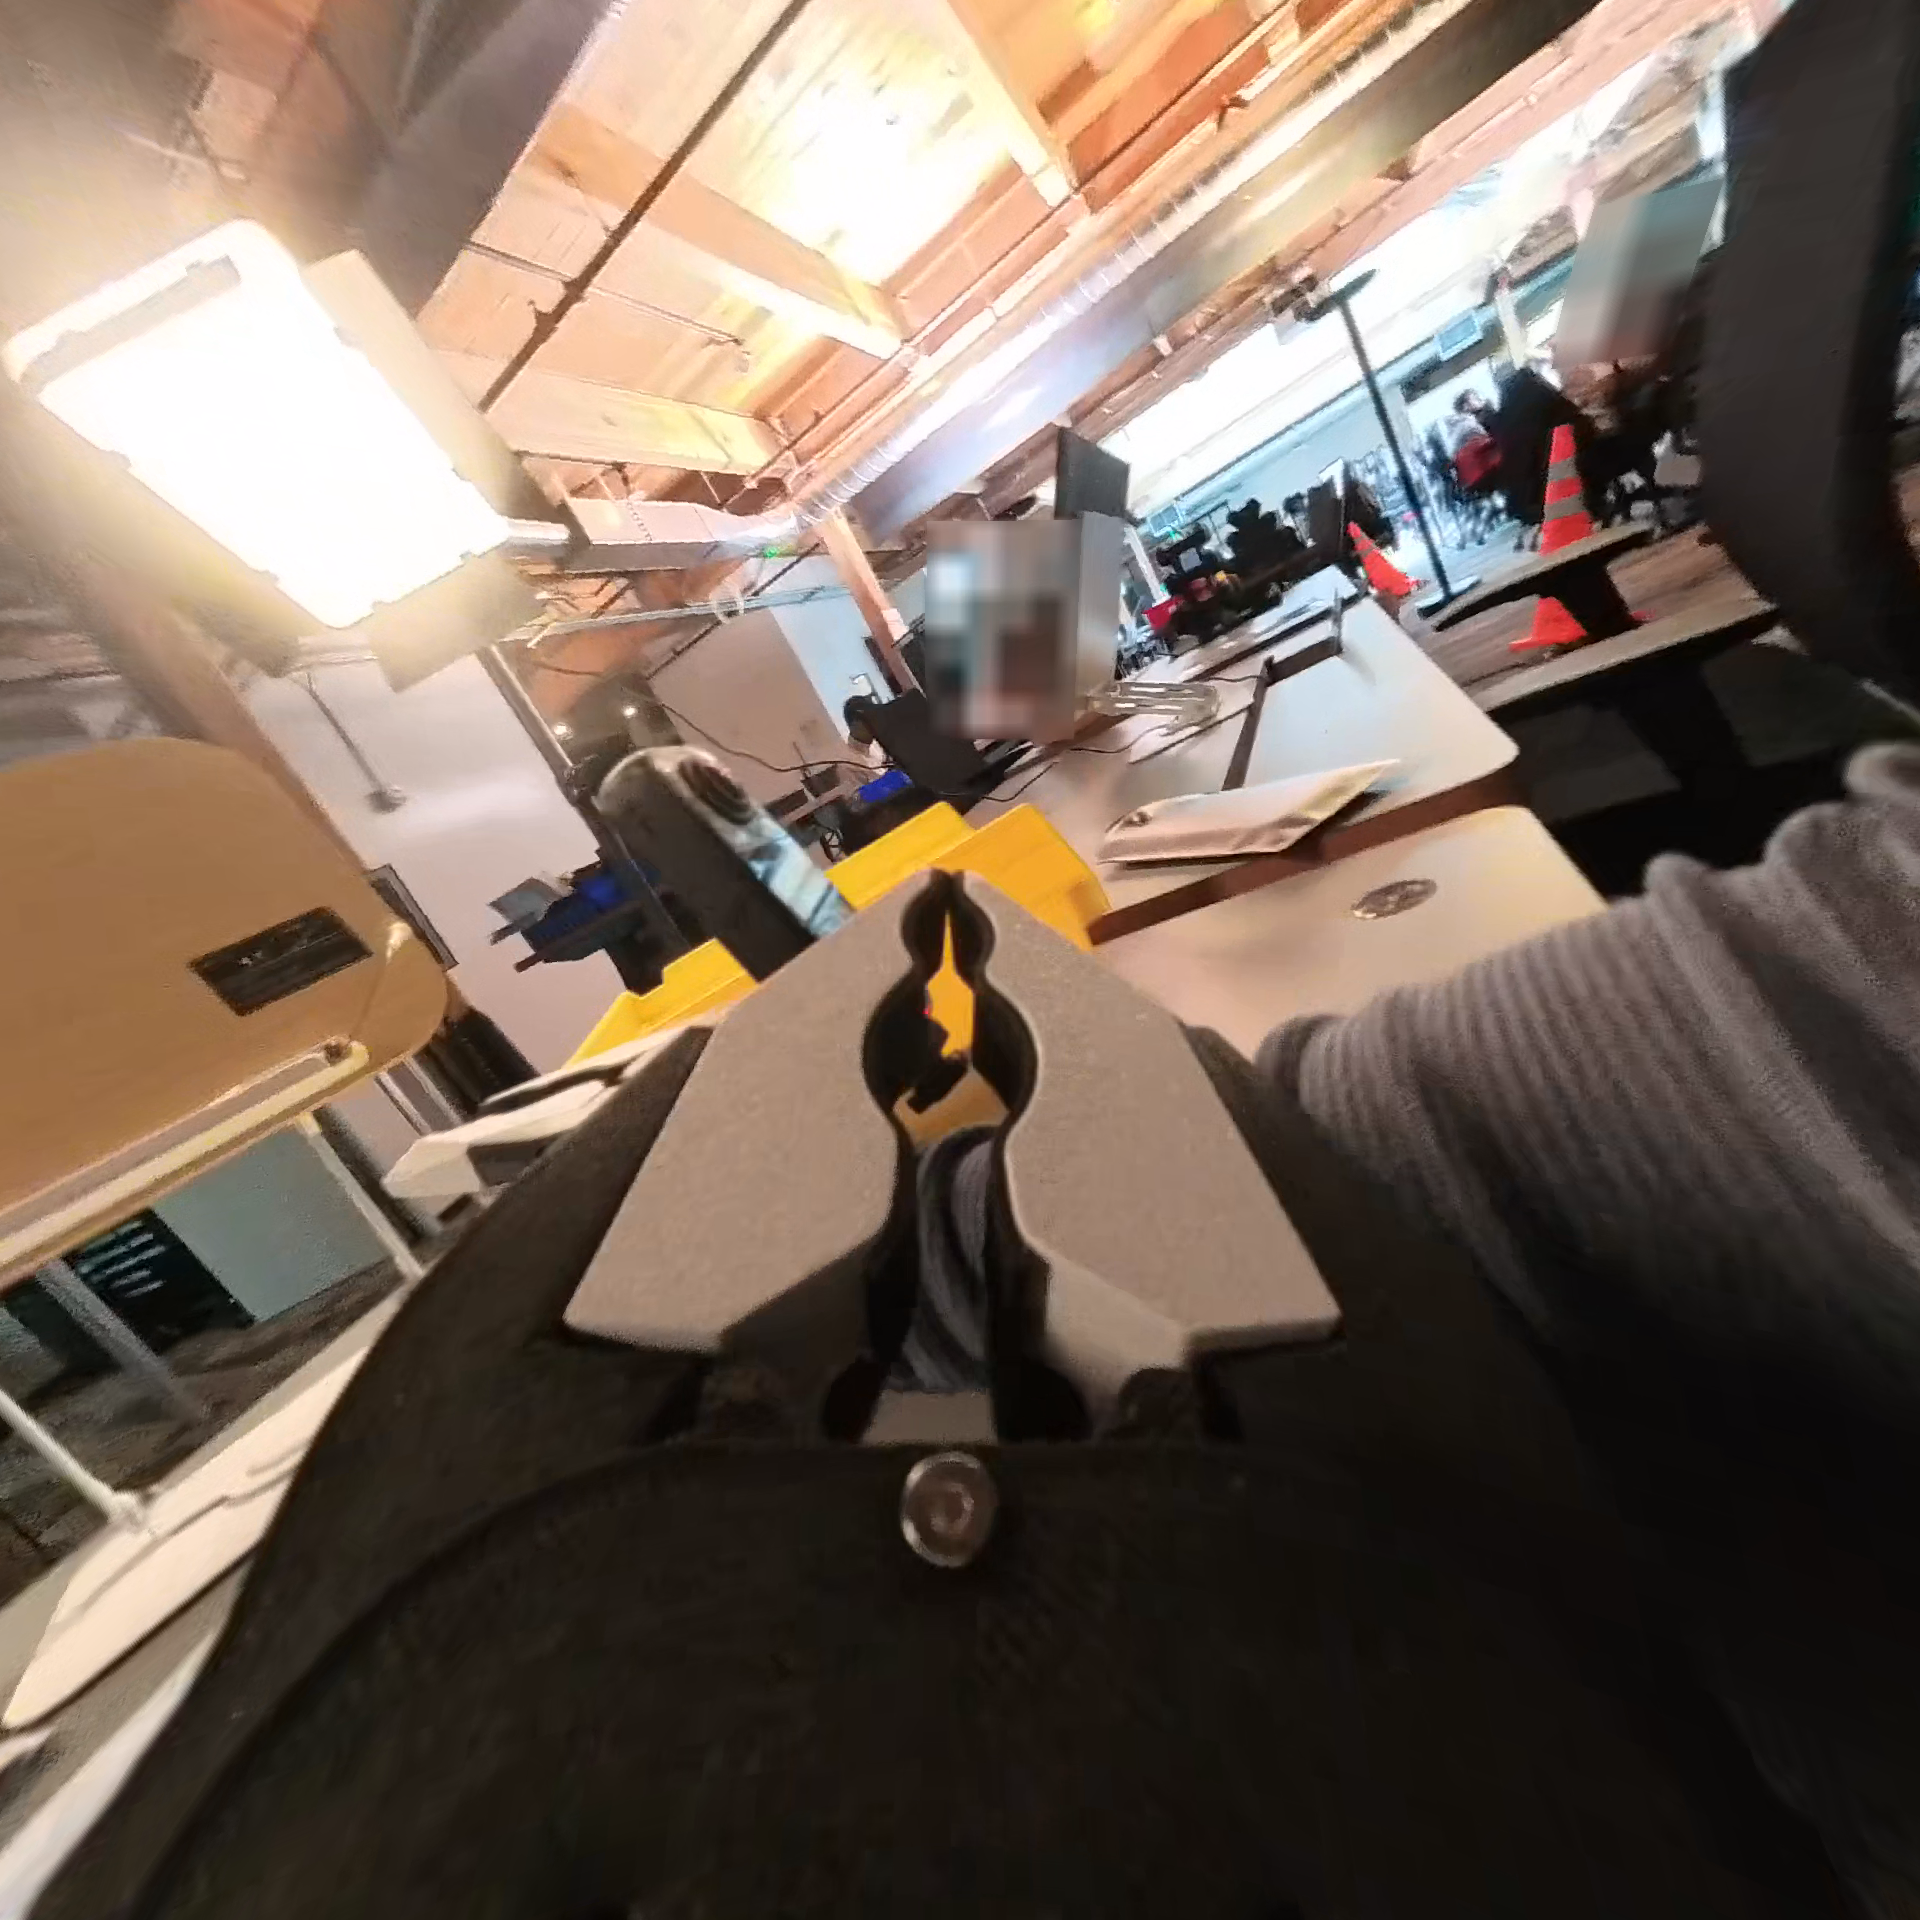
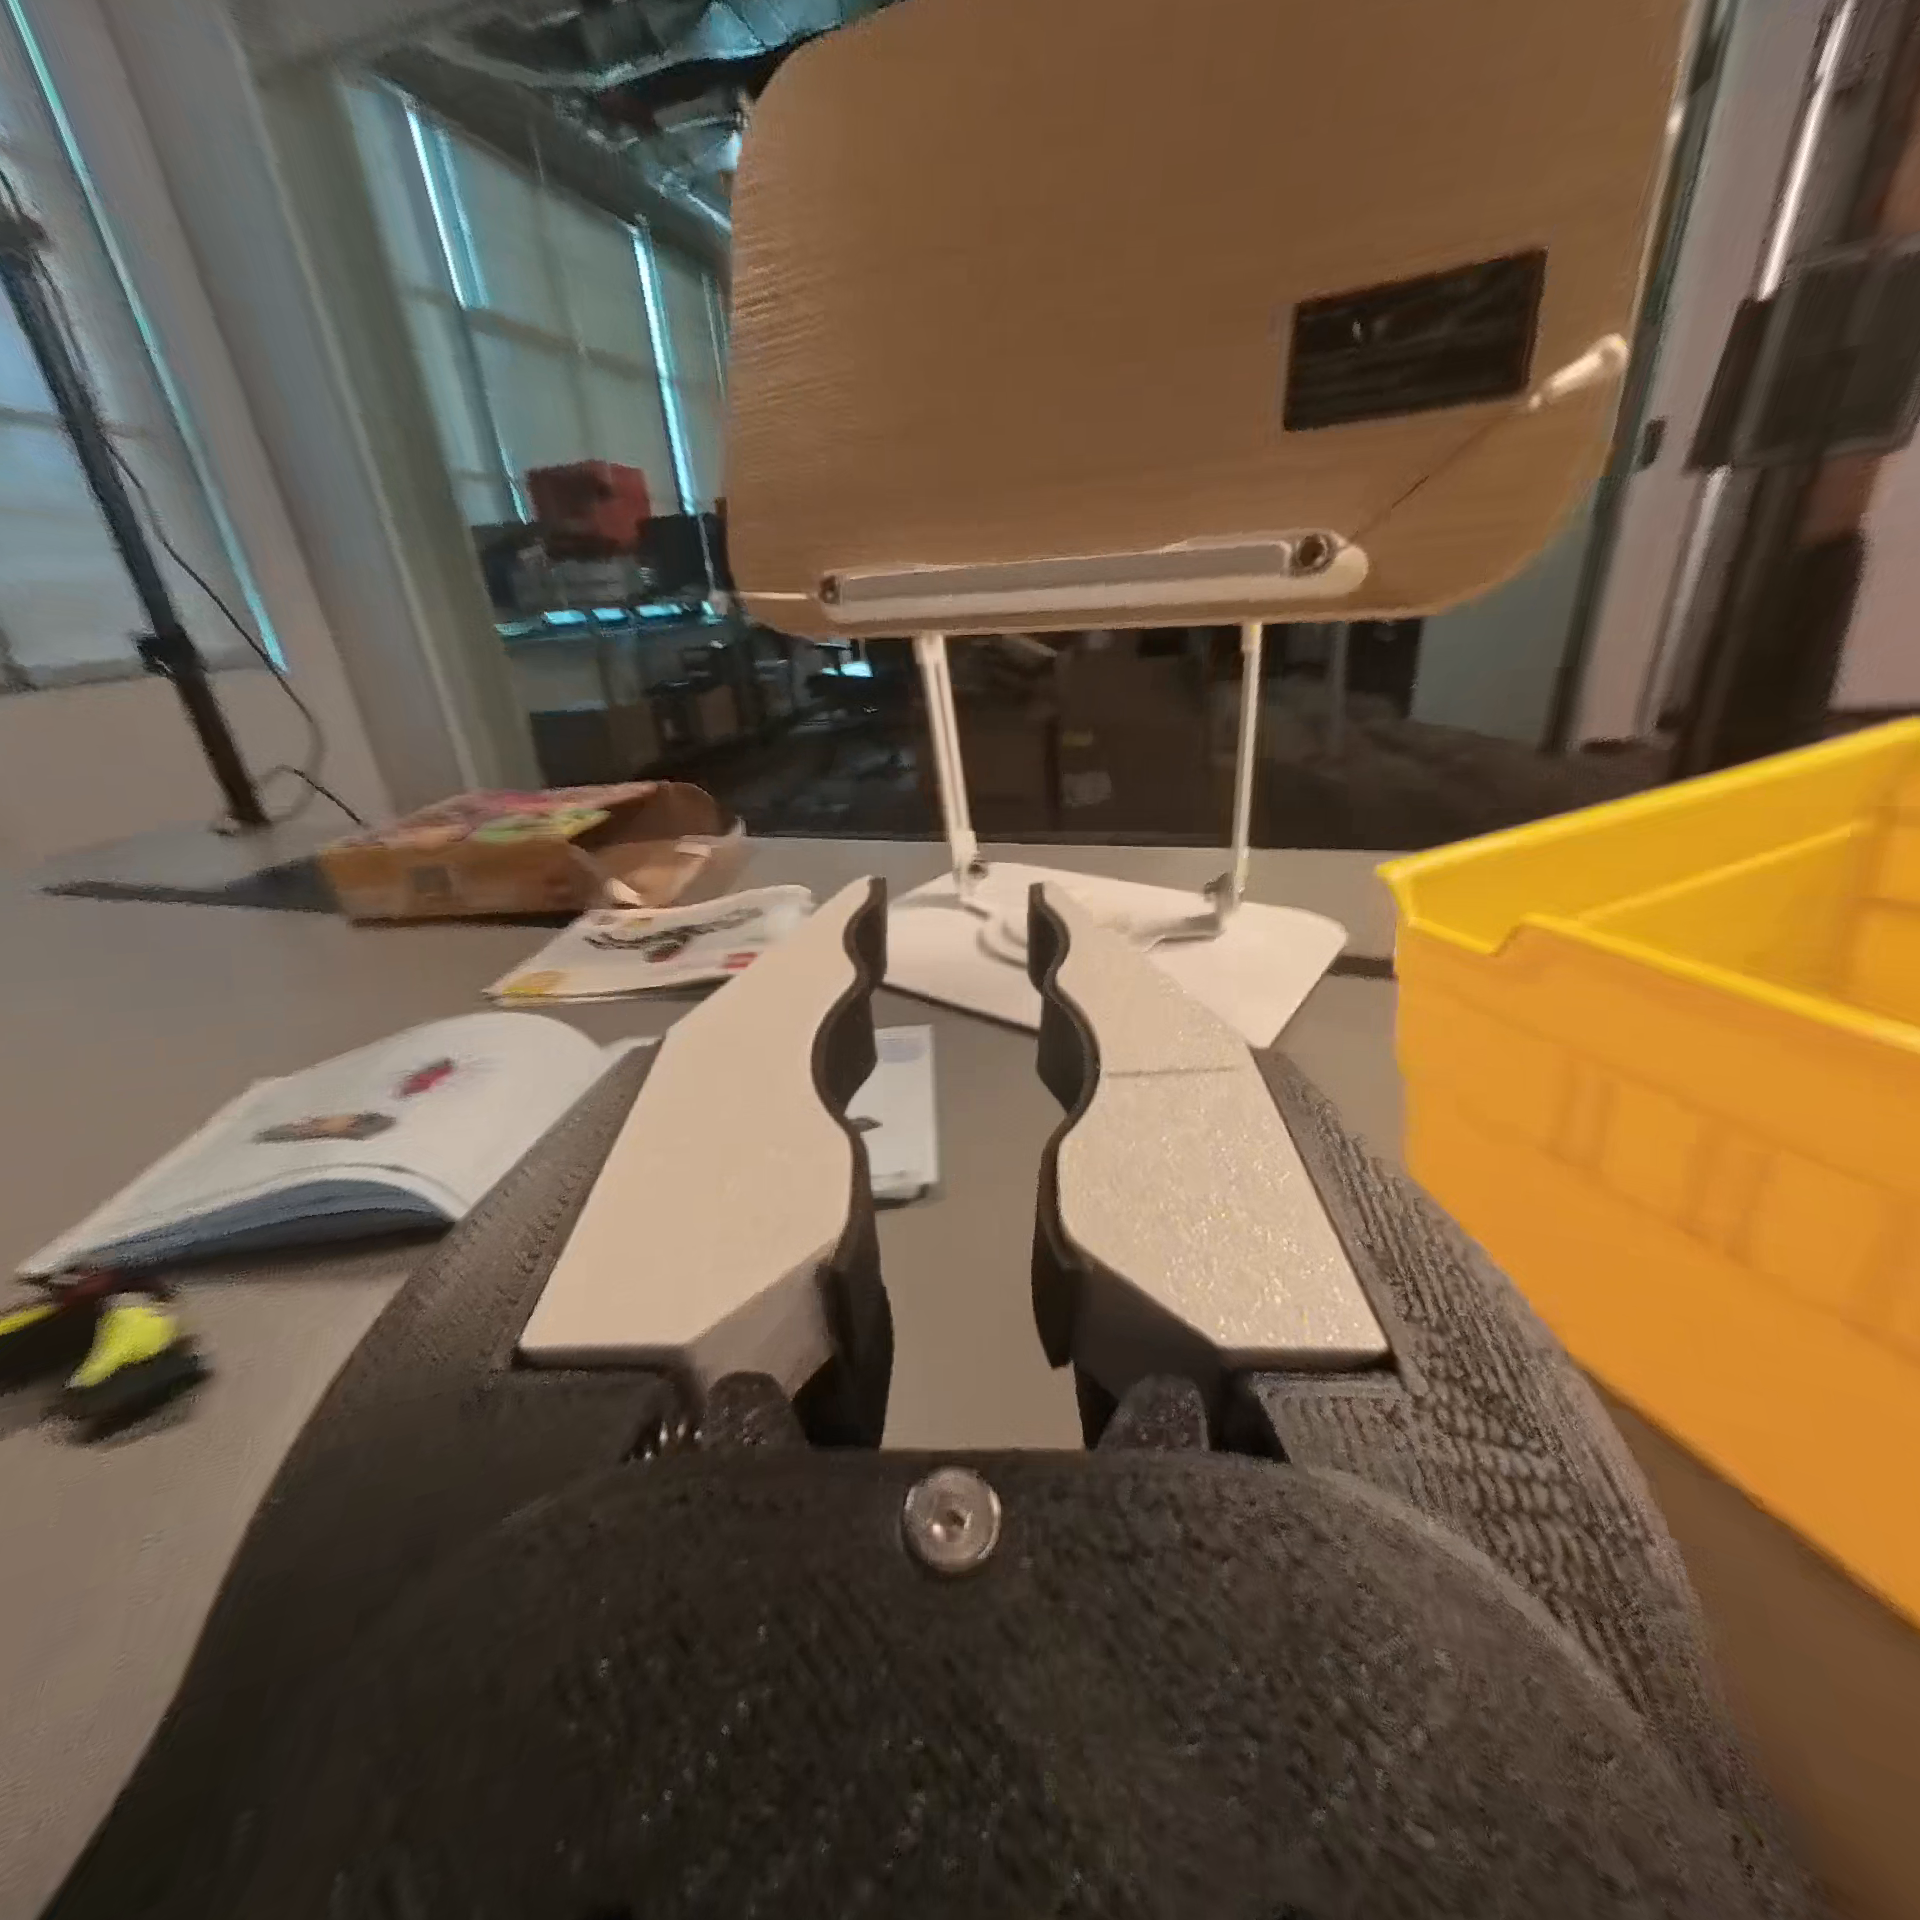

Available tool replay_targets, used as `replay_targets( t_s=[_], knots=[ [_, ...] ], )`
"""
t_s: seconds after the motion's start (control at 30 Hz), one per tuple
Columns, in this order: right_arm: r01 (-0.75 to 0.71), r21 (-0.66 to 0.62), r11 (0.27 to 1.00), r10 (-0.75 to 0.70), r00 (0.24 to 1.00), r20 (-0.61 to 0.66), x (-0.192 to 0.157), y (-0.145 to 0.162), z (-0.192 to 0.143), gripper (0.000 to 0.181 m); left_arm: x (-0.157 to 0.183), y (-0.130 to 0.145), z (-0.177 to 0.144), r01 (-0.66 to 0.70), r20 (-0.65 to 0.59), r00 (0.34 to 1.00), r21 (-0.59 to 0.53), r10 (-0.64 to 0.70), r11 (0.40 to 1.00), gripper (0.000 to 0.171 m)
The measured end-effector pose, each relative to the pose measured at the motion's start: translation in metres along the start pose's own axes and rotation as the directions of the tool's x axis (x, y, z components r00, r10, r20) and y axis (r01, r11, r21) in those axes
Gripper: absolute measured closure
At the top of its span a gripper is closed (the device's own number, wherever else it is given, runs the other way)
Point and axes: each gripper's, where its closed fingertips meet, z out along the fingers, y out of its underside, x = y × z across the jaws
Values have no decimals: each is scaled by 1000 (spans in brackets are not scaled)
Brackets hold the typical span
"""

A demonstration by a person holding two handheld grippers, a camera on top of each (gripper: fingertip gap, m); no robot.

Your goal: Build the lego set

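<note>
My left gripper [image 1: 951,885] is shut, with its fingertips touching. It is tilted upward toward the room, and I see nothing gripped at the tips. Yellow from the bin [image 1: 1039,862] behind it shows through the hollows between the fingers. My right gripper [image 2: 958,914] is open and empty, low over the grey table [image 2: 208,997]. A small black and yellow-green lego build [image 2: 114,1351] lies at the left edge of the right wrist view. An open instruction booklet [image 2: 343,1122] lies left of the right fingers, with a second booklet [image 2: 655,945] farther back.
A yellow divided bin [image 2: 1662,1091] stands close on the right. A wooden book stand [image 2: 1143,312] on a white base [image 2: 1226,966] rises straight ahead. An opened cardboard box [image 2: 499,862] lies at the back left. A grey sleeve [image 1: 1558,1091] and a black device [image 1: 717,862] flank the left gripper. Across from one pair of fingers to the other is roughly 25 centimetres.
</note>
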Motion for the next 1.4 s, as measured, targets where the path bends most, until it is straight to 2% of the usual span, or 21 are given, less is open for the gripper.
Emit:
replay_targets(
  t_s=[0.07, 0.13, 0.27, 0.37, 0.43, 0.53, 0.6, 0.67, 0.73, 0.9, 1.13, 1.27, 1.4],
  knots=[
    [98, -33, 995, -97, 995, 22, -7, 5, 15, 156, -6, -3, -3, 74, -2, 997, 26, -74, 997, 171],
    [100, -72, 992, -94, 992, 86, -17, 13, 28, 152, -8, -6, -7, 152, -26, 988, 43, -151, 987, 171],
    [-127, -165, 978, 160, 965, 207, -26, 24, 38, 148, -4, -6, -9, 199, -68, 978, 38, -196, 979, 171],
    [-246, -284, 927, 289, 949, 122, -13, 40, 38, 147, 5, -11, -11, 182, -120, 977, 50, -175, 982, 171],
    [-228, -394, 891, 276, 959, 68, -11, 58, 34, 146, 9, -14, -12, 157, -143, 979, 60, -147, 986, 171],
    [-175, -538, 825, 253, 965, 74, -24, 80, 27, 144, 11, -10, -12, 89, -163, 983, 57, -79, 994, 171],
    [-237, -590, 772, 340, 938, 67, -32, 89, 26, 142, 5, -5, -11, 59, -149, 987, 44, -51, 997, 171],
    [-377, -612, 695, 491, 871, 21, -32, 95, 27, 133, -2, 0, -10, 76, -132, 989, 28, -71, 997, 171],
    [-458, -582, 672, 556, 831, -12, -24, 92, 29, 139, -9, 4, -9, 135, -113, 985, 11, -133, 991, 171],
    [-397, -631, 667, 502, 865, -14, -29, 101, 30, 152, -11, 8, -8, 196, -113, 974, -7, -196, 981, 171],
    [-422, -604, 676, 505, 863, -37, -23, 98, 30, 147, 3, 0, -13, 91, -150, 985, 27, -86, 995, 171],
    [-356, -625, 695, 431, 902, -36, -25, 102, 30, 148, 8, -2, -14, 55, -170, 984, 36, -48, 998, 171],
    [-280, -656, 701, 339, 940, -39, -27, 108, 28, 156, 4, -3, -14, 53, -157, 987, 44, -46, 998, 171]
  ],
)
